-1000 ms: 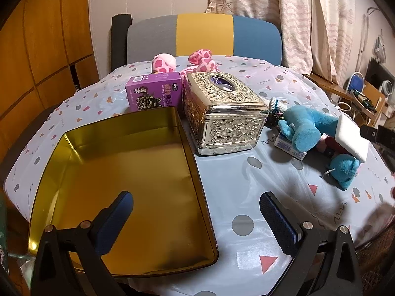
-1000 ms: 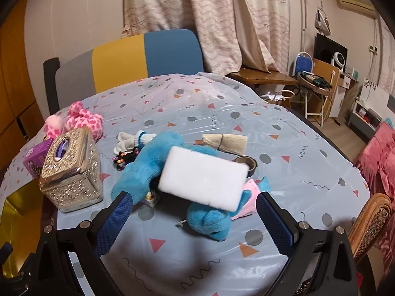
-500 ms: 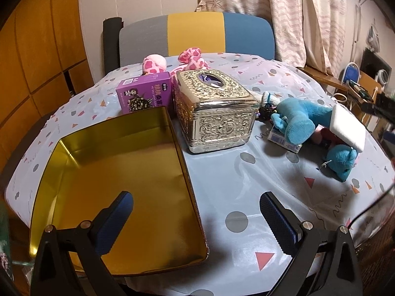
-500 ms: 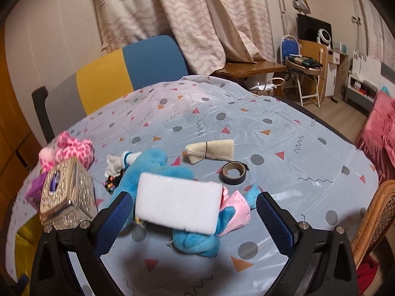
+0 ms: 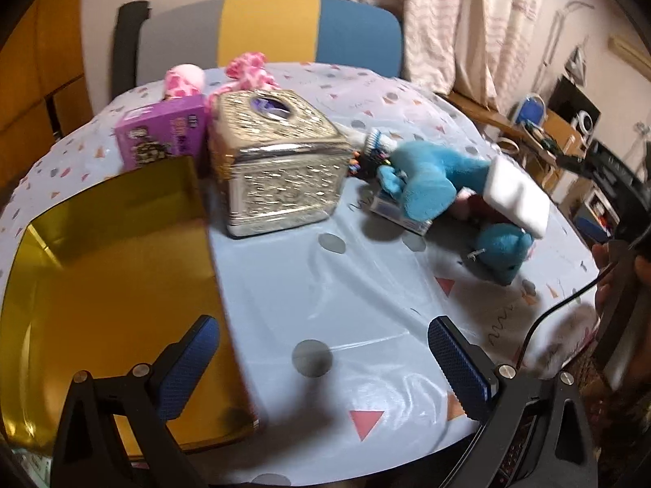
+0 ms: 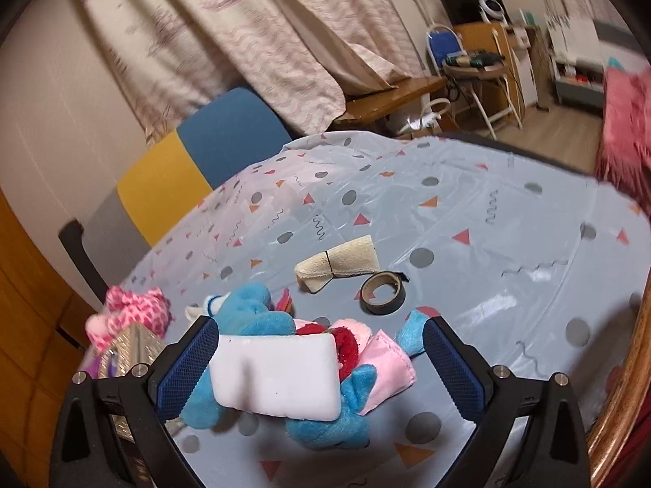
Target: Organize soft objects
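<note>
Sponge [image 6: 276, 378], white and slab-shaped, lies on top of the blue plush toy [image 6: 325, 419] near the middle of the table [image 6: 468, 219], in a heap with a pink cloth [image 6: 386, 370]. The right gripper [image 6: 317, 362] hovers straight over that heap with its jaws spread wide and nothing held; the sponge sits between its two blue pads, closer to the left one, its long axis running roughly across the gap from pad to pad. The left gripper [image 5: 325, 366] is also wide and empty, low over the near edge beside the gold tray [image 5: 101, 284], well apart from the sponge, which lies far and to its right. I judge the right hand the nearer one, and a grab would want a turn of the wrist so the pads close across the short side. A silver tissue box [image 5: 280, 166] stands between tray and toys.
</note>
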Motion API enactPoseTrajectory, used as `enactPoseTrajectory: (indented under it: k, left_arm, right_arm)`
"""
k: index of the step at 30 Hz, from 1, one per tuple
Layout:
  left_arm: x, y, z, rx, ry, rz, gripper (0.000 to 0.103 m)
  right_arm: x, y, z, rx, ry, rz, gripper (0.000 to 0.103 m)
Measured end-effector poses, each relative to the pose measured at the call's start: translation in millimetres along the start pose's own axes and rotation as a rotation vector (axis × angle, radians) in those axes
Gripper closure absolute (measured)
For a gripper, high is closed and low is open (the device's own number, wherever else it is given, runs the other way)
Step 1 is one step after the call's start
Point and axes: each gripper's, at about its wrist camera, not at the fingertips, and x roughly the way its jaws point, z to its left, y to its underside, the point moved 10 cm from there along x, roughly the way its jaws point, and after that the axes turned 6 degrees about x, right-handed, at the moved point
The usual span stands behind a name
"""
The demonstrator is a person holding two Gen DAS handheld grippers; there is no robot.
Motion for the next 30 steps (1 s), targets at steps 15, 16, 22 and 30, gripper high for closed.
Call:
enactPoseTrajectory:
  k: [15,16,22,30]
  left_arm:
    - [22.7,-70.8,-106.0,0.177,0.295,-0.025,0.000]
    - [24.6,-75.9,-112.6,0.177,0.324,-0.020,0.000]
    - [45.2,-111.6,-151.9,0.143,0.432,0.024,0.001]
    - [87.0,-128.9,-186.1,0.214,0.454,0.071,0.001]
  right_arm:
    - [-3.3,-11.7,-33.8,0.240,-0.088,0.002,0.001]
    - [-4.7,-12.5,-35.1,0.248,-0.093,-0.003,0.001]
    - [-1.3,-9.9,-38.6,0.285,-0.116,0.023,0.001]
    - [4.7,-5.9,-39.6,0.301,-0.126,0.052,0.001]
